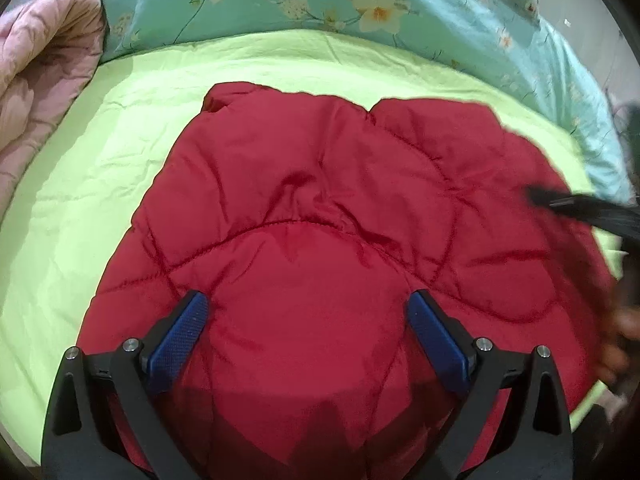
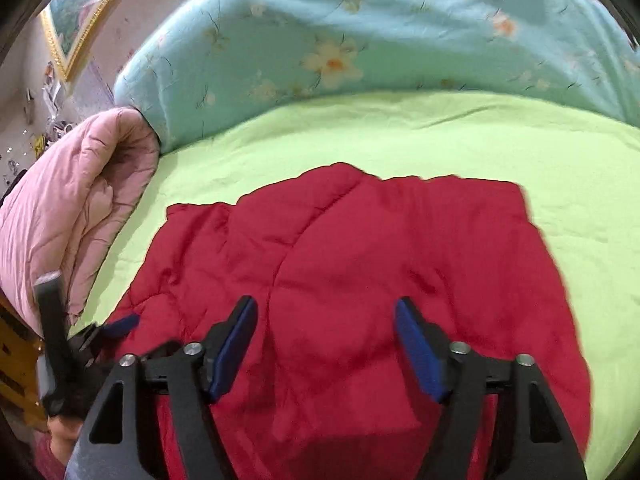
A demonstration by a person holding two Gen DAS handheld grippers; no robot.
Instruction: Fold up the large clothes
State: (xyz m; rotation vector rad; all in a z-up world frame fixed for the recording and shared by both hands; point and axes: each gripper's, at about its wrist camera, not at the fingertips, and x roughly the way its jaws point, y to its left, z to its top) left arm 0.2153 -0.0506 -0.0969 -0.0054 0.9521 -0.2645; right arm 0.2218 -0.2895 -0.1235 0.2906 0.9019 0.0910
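A red quilted jacket [image 1: 320,208] lies spread on the lime-green bed sheet [image 1: 120,140]. My left gripper [image 1: 308,306] hangs over the jacket's near part, open, its blue pads wide apart with only flat fabric below them. At the right edge of the left wrist view a blurred dark finger of the right gripper [image 1: 568,206] reaches over the jacket. In the right wrist view the jacket [image 2: 360,248] fills the middle. My right gripper [image 2: 326,310] is open above it, and nothing is pinched. One blue pad [image 2: 122,324] of the left gripper shows at the jacket's left edge.
A pink quilted garment [image 2: 80,200] is bunched at the sheet's left side. A teal floral duvet [image 2: 360,40] is piled along the far side of the bed. A gold-framed picture [image 2: 80,20] hangs at the far left. A hand [image 1: 624,332] shows at the right edge.
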